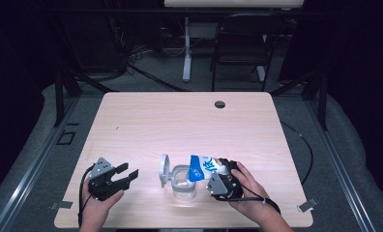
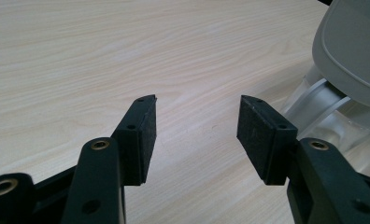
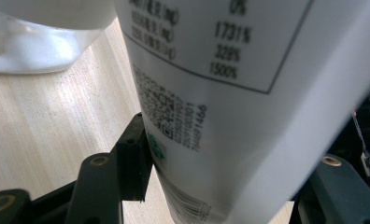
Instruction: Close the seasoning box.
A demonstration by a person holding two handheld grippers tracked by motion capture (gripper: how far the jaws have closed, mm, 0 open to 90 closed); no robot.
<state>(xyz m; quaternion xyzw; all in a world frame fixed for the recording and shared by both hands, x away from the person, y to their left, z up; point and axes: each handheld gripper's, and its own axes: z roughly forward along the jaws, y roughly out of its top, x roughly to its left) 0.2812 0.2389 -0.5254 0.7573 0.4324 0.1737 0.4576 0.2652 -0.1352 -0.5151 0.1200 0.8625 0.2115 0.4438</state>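
White-and-blue carton (image 1: 205,168) tilted over clear container (image 1: 184,182), clamped in right hand-held gripper (image 1: 222,181), left hand-held gripper (image 1: 126,175) agape, empty.

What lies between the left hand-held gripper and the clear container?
Only bare wooden table, as the high view shows: the left hand-held gripper stands open, apart from the clear container and its raised lid.

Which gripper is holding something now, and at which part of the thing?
The right gripper holds the blue and white packet at its printed lower end, tilted over the clear container. The left gripper holds nothing; its jaws are open.
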